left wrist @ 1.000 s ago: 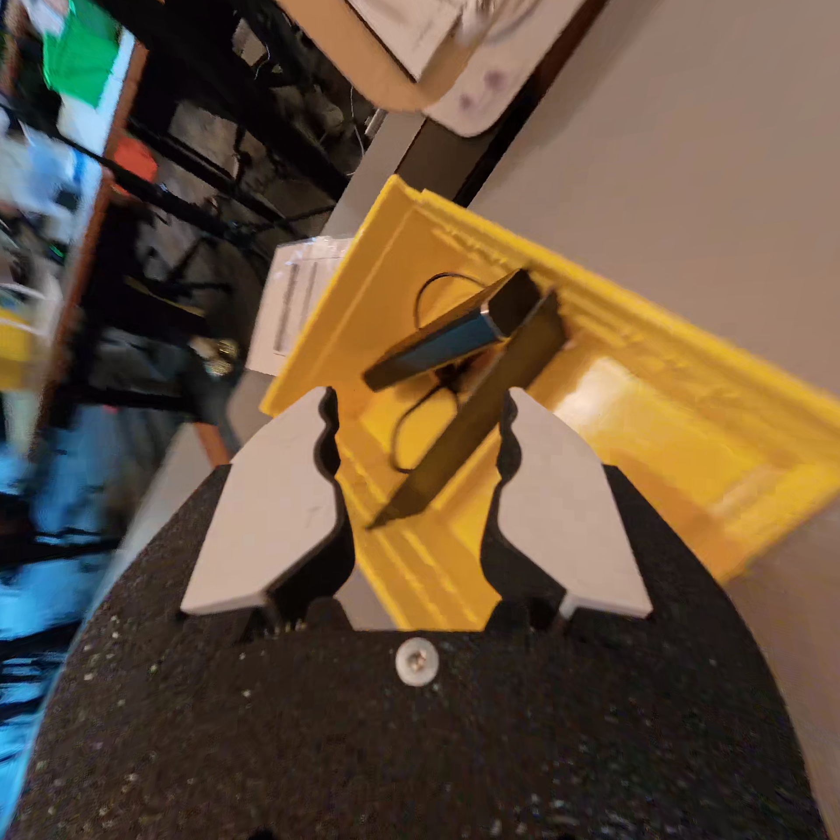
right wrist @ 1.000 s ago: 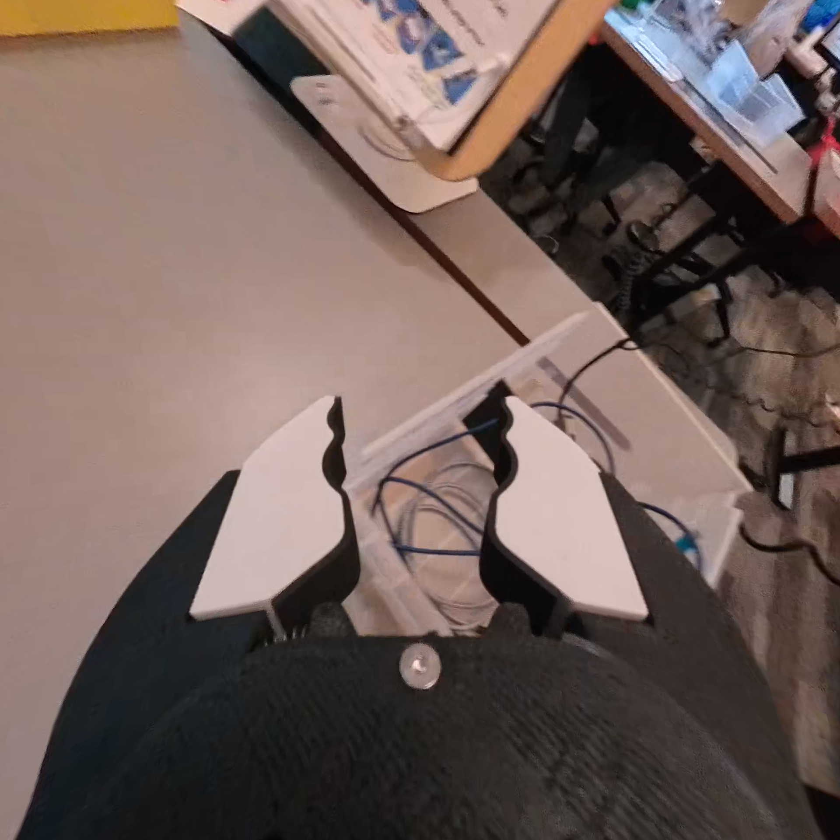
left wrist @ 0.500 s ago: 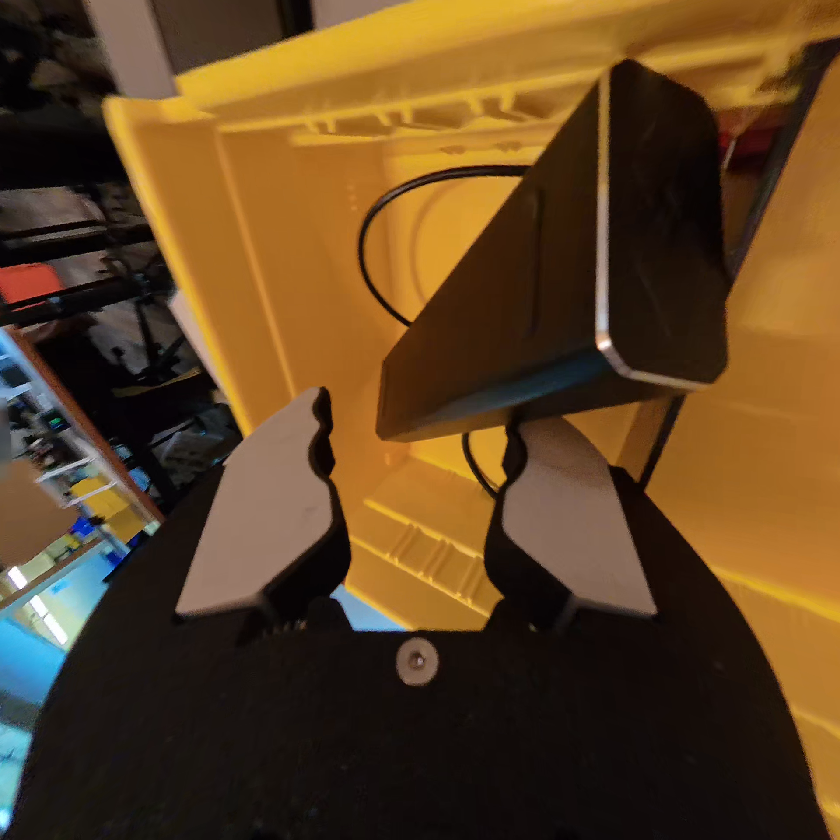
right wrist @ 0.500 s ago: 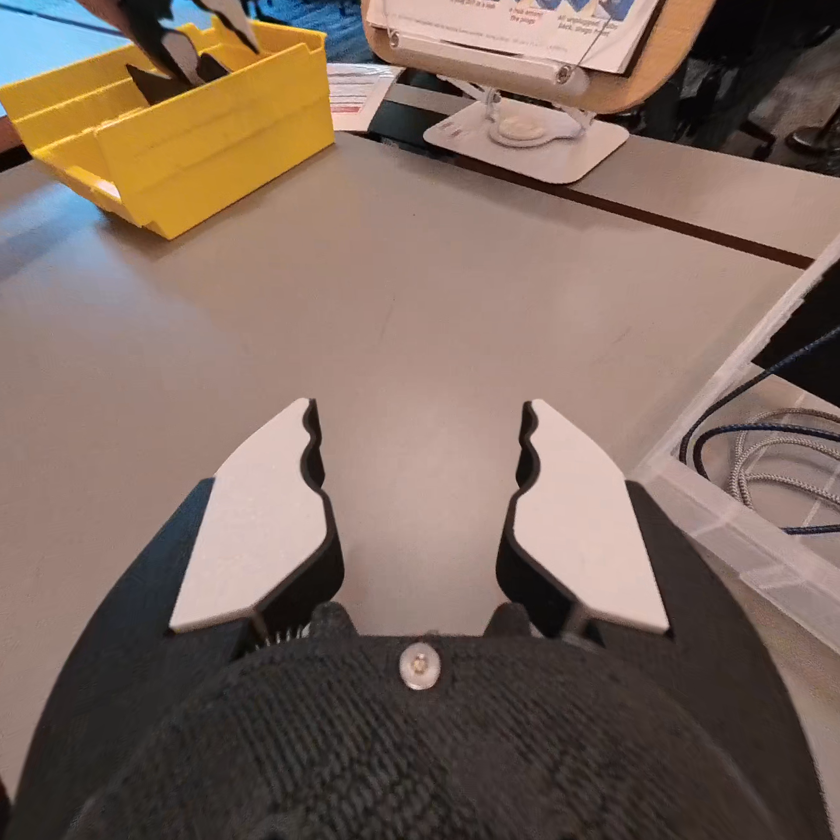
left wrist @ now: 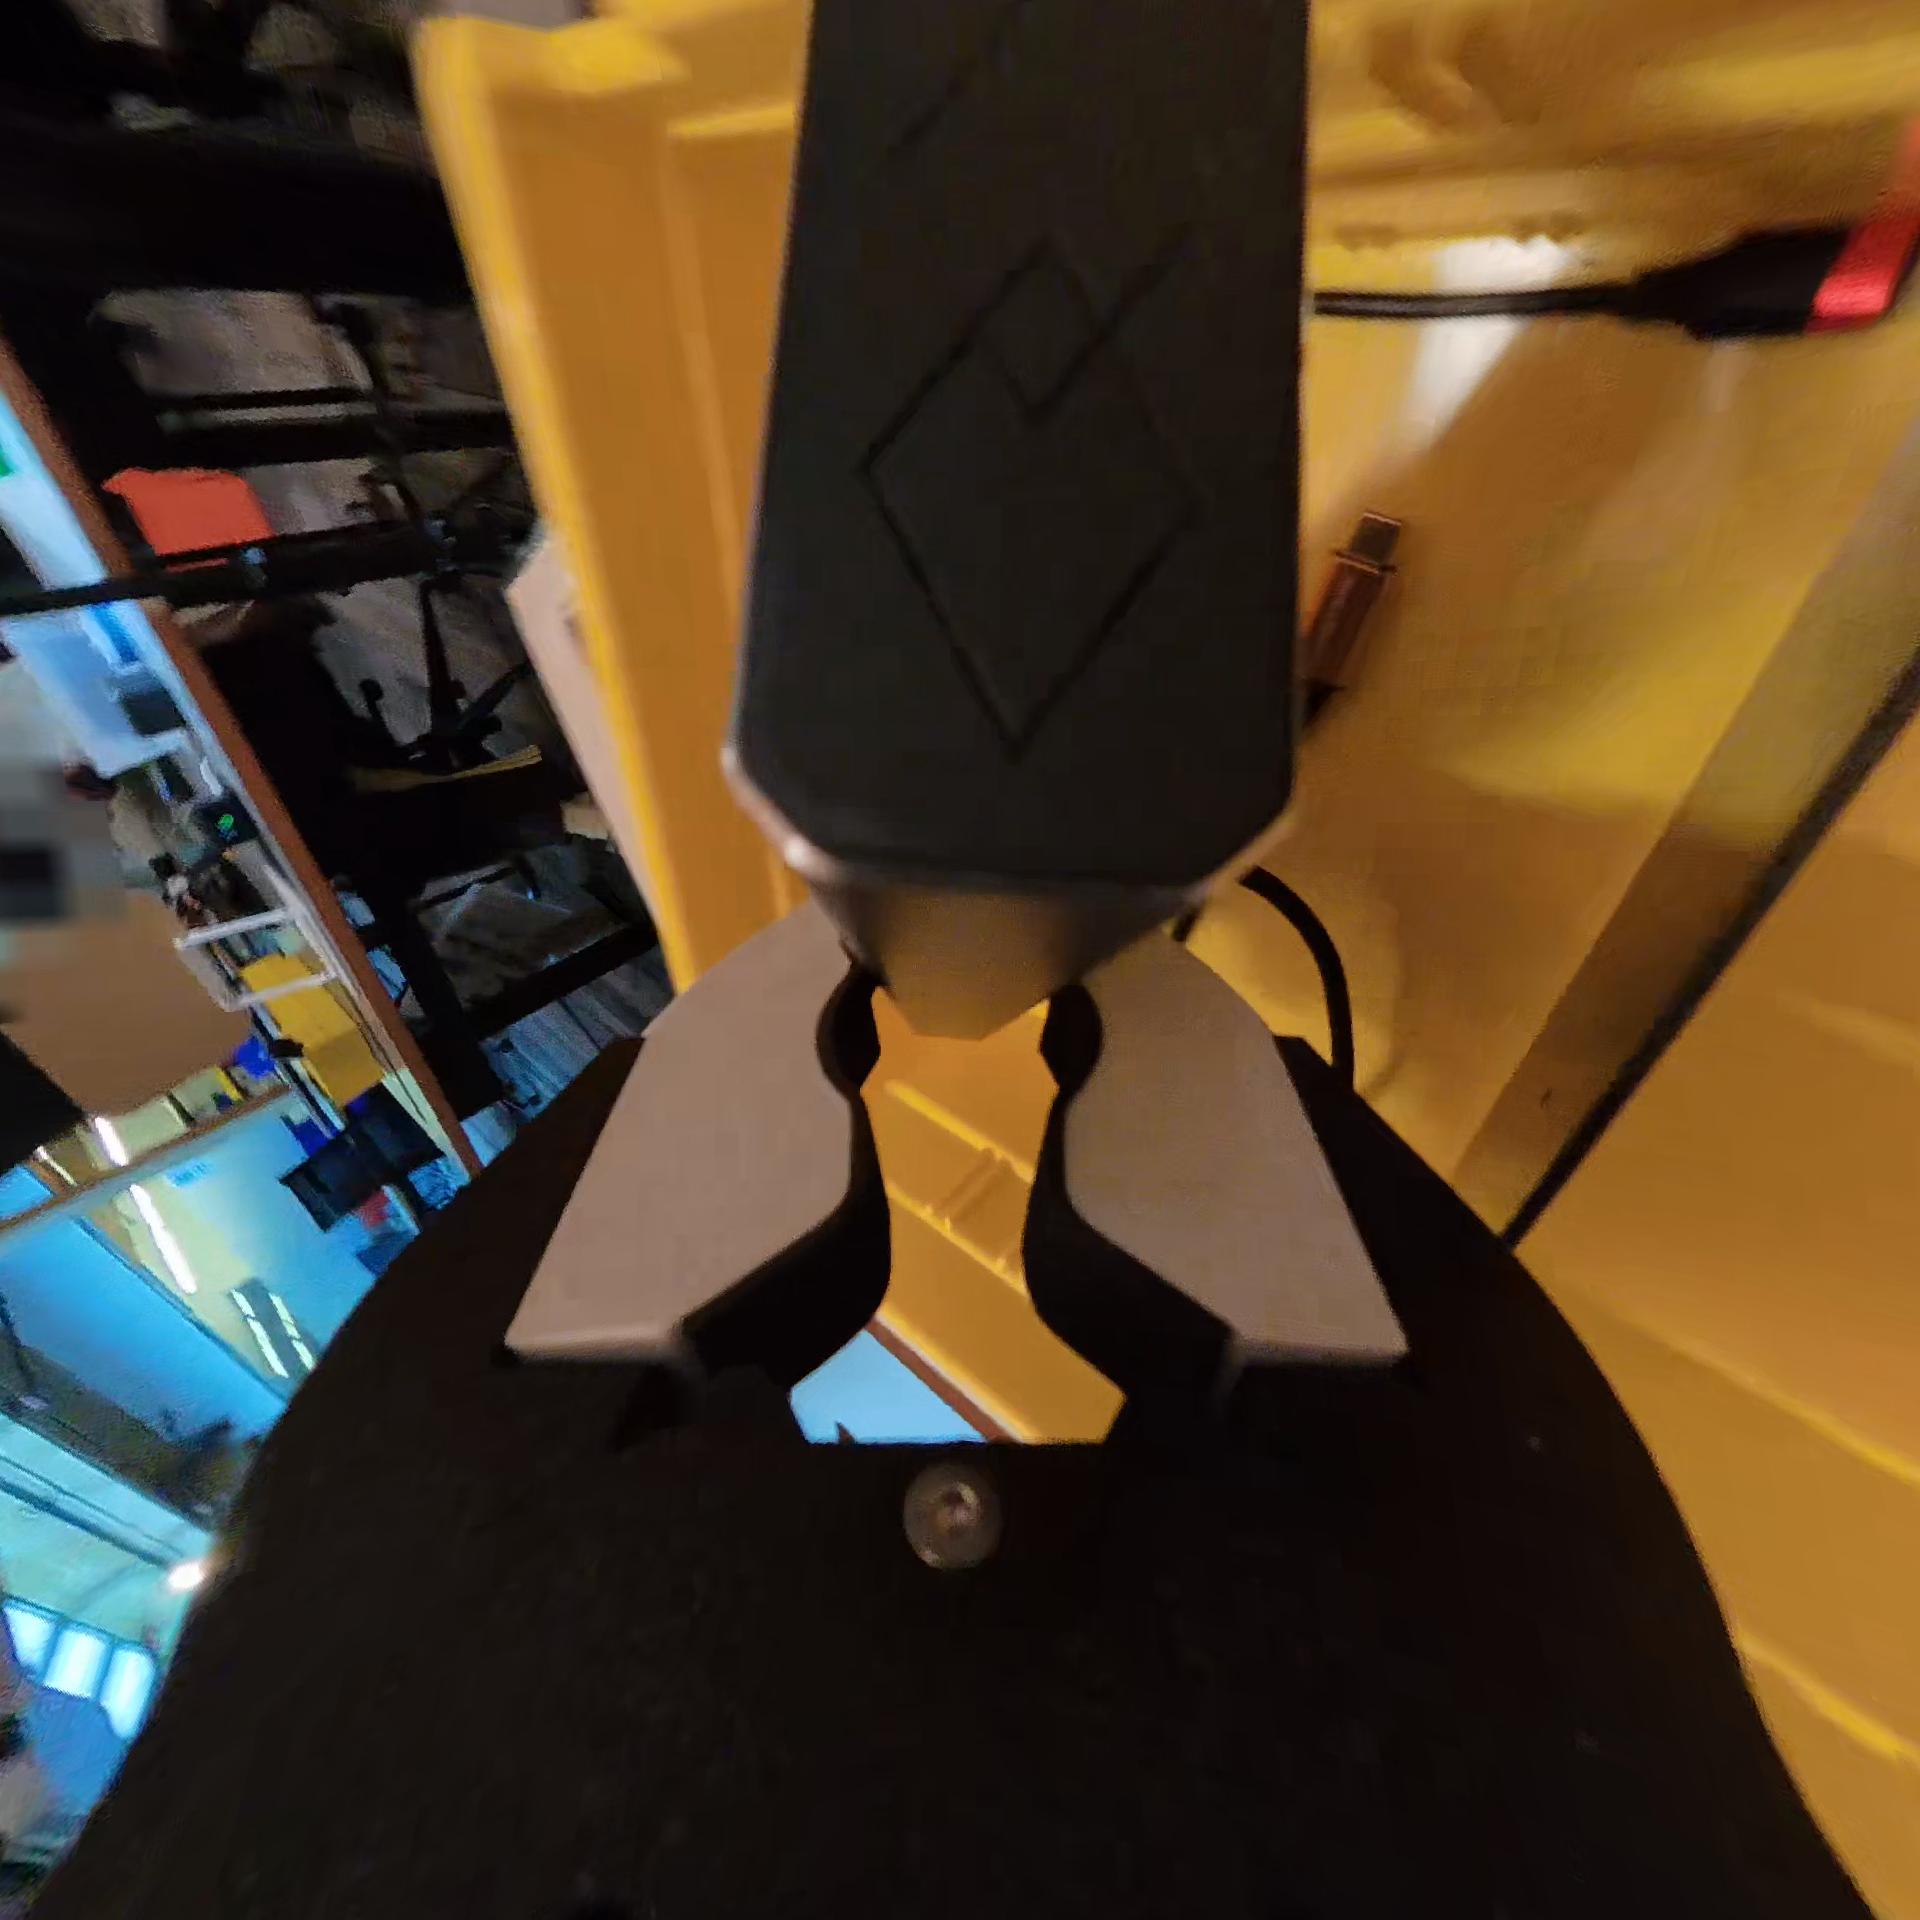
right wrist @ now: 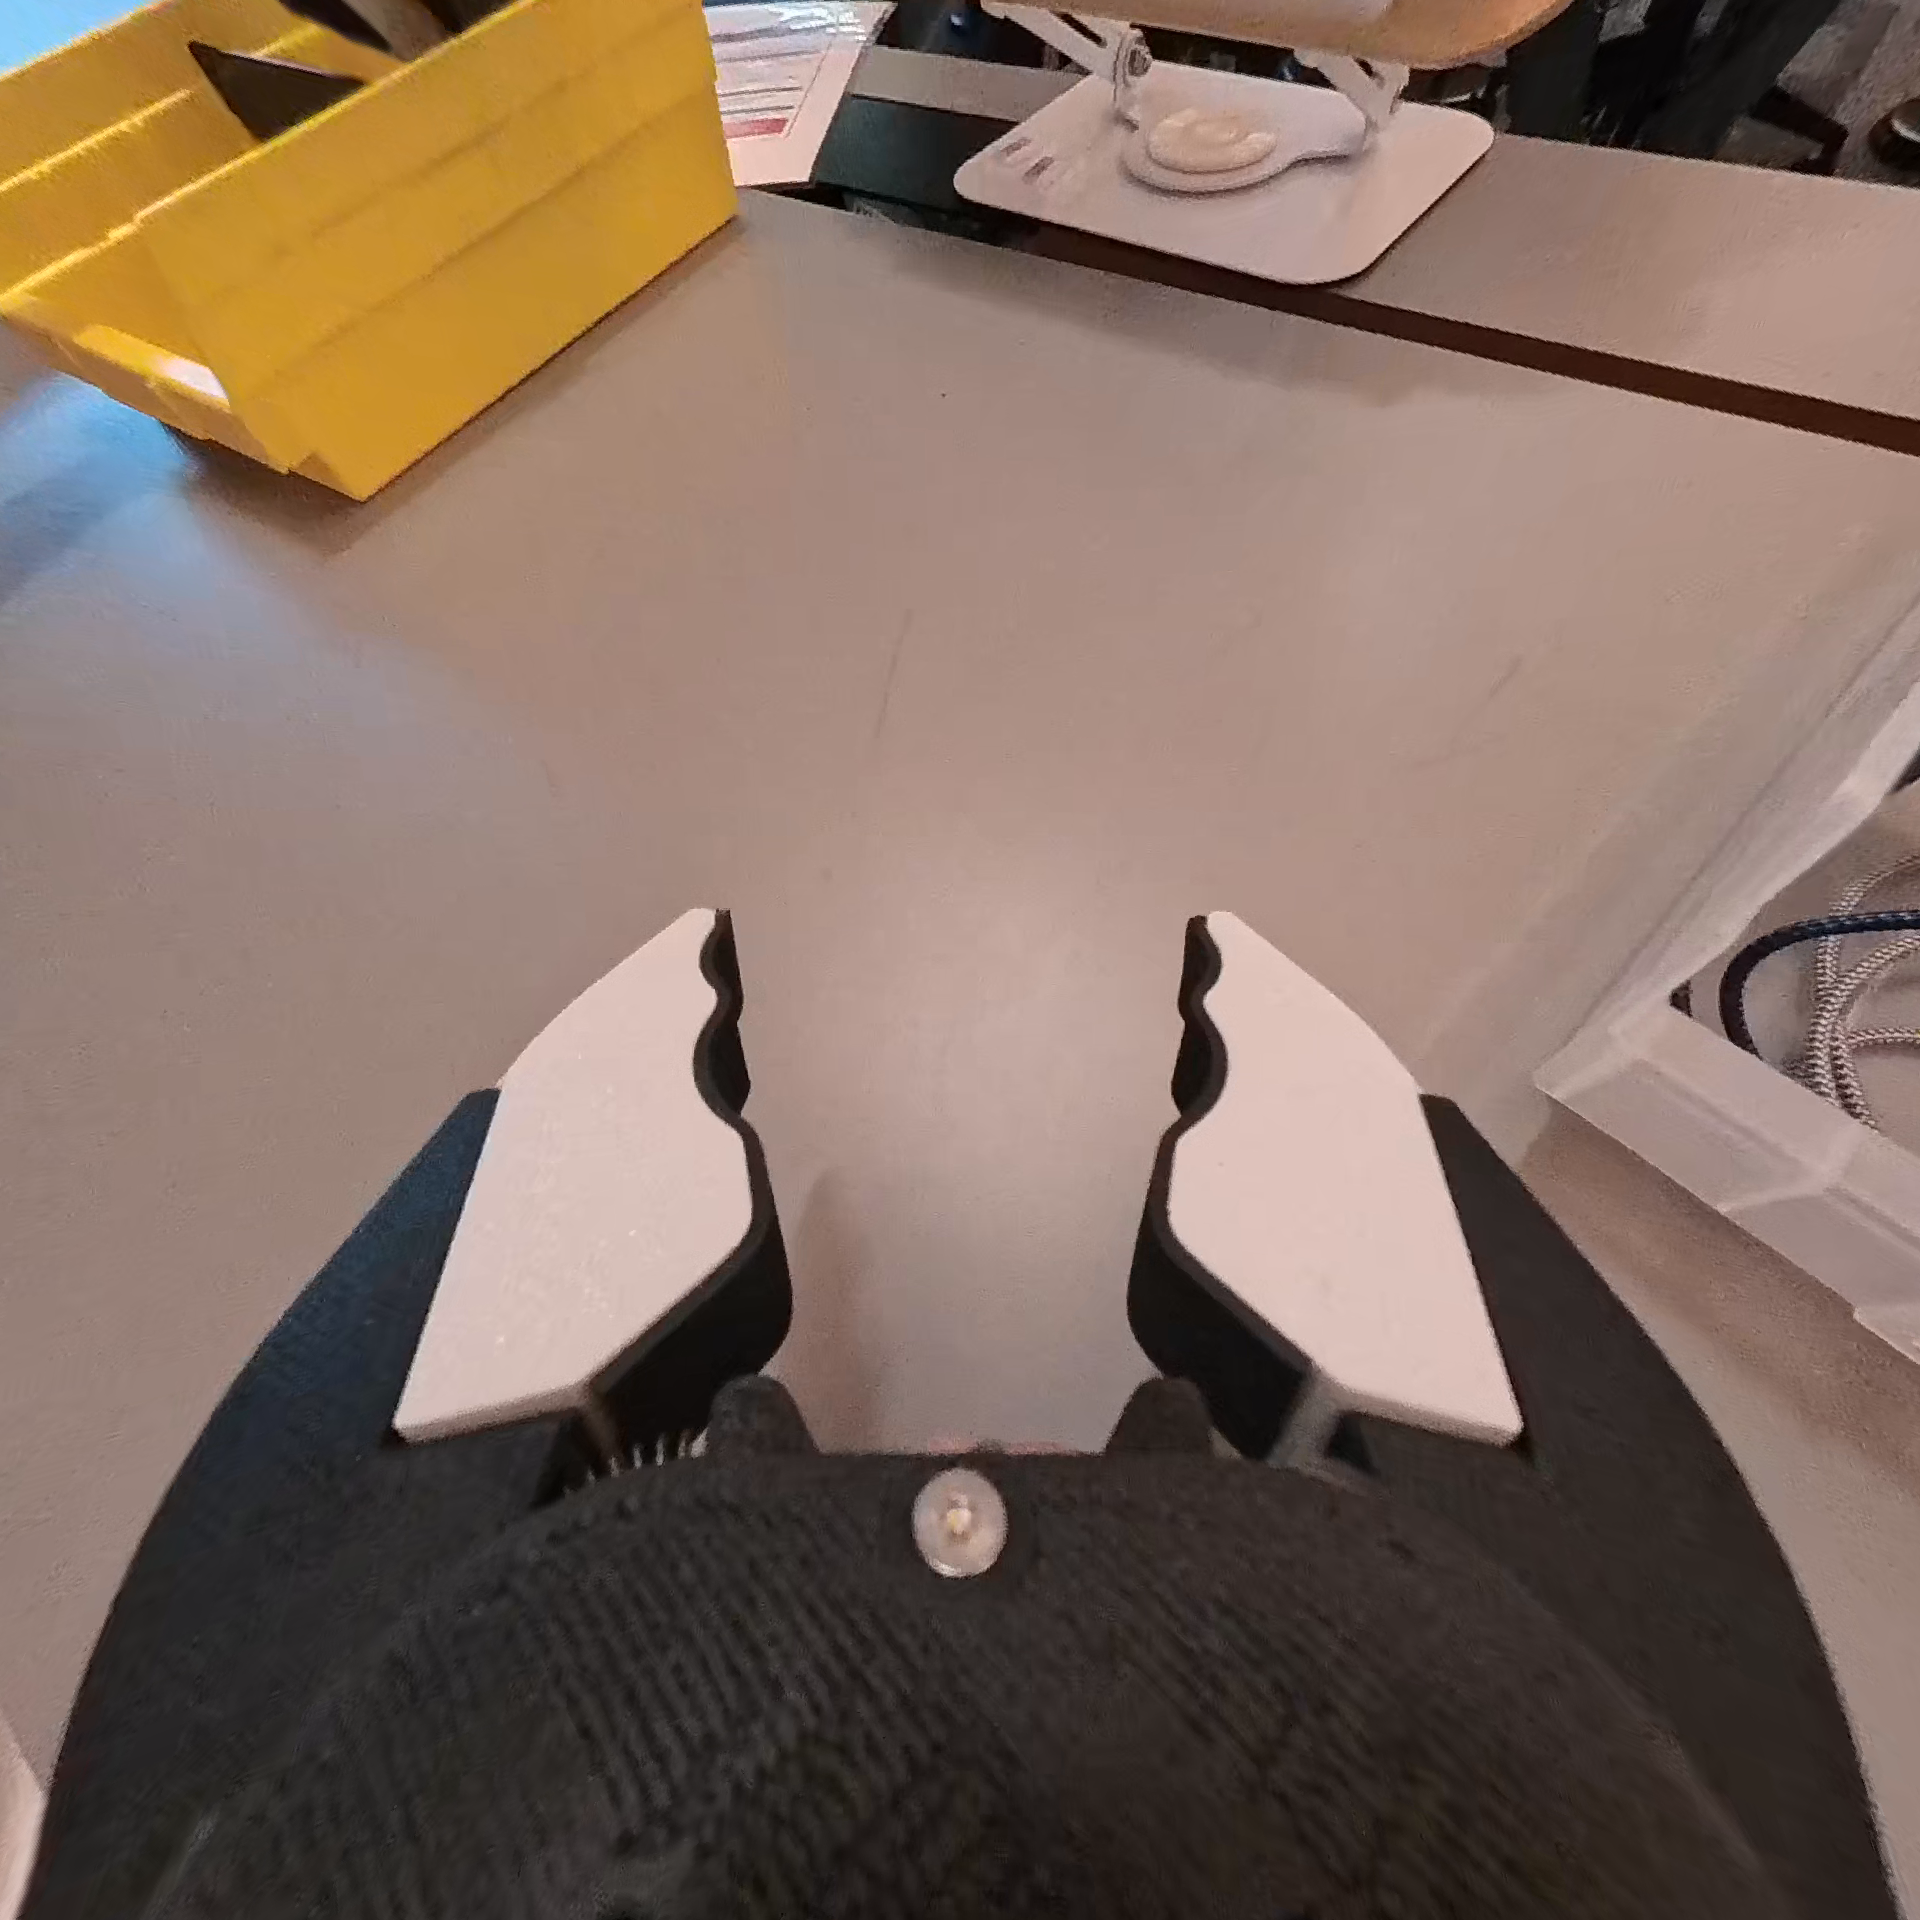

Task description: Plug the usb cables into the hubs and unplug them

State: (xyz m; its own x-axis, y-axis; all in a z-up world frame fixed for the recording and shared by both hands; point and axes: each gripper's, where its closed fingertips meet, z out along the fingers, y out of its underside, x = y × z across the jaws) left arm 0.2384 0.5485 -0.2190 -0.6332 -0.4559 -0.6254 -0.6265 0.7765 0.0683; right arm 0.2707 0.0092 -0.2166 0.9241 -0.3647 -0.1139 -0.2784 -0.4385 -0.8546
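Both tips of the left gripper [left wrist: 956,997] pinch the near corner of the black hub [left wrist: 1029,468], inside the yellow bin [left wrist: 1558,831] — a thin hold, so lift it straight and slowly, minding its trailing cable [left wrist: 1320,966]. Over the bare table [right wrist: 935,623], the right gripper [right wrist: 958,966] waits spread and empty, beside the clear box [right wrist: 1714,1122] of cables.

A lab or workshop — grey worktables [right wrist: 935,644], a yellow parts bin [right wrist: 416,239], a clear cable tub [right wrist: 1766,1174], cluttered black racks [left wrist: 312,416] behind.
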